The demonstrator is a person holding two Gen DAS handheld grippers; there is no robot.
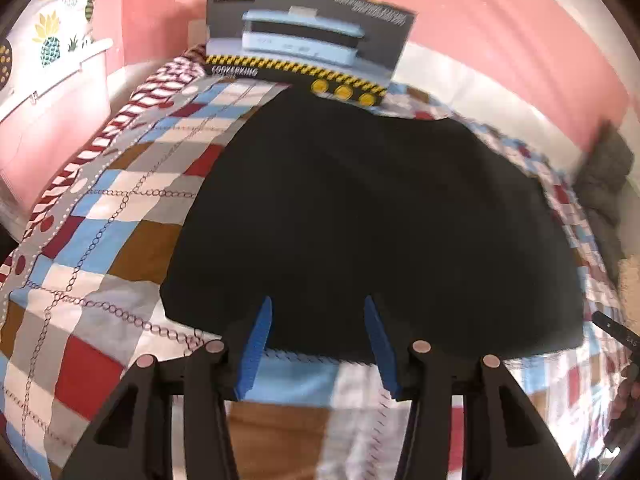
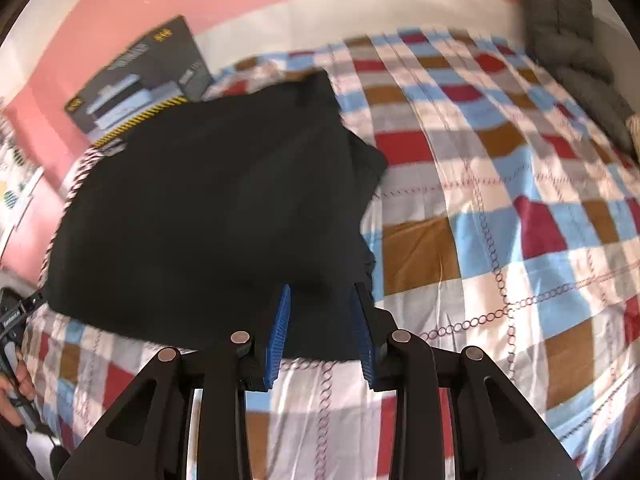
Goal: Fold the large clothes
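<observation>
A large black garment [image 1: 360, 220] lies folded flat on a checked bedspread [image 1: 100, 240]. My left gripper [image 1: 318, 304] is open, its blue pads over the garment's near edge, holding nothing. In the right wrist view the same garment [image 2: 208, 208] fills the left half, with layered edges at its right side. My right gripper [image 2: 320, 290] is open over the garment's near right corner, holding nothing. The other gripper shows at the far left edge of the right wrist view [image 2: 16, 312].
A dark appliance box [image 1: 308, 40] stands at the bed's far end, touching the garment's far edge; it also shows in the right wrist view [image 2: 140, 76]. A grey cushion [image 2: 568, 32] lies at the far right. Pink wall behind. The bedspread [image 2: 500, 200] stretches to the right.
</observation>
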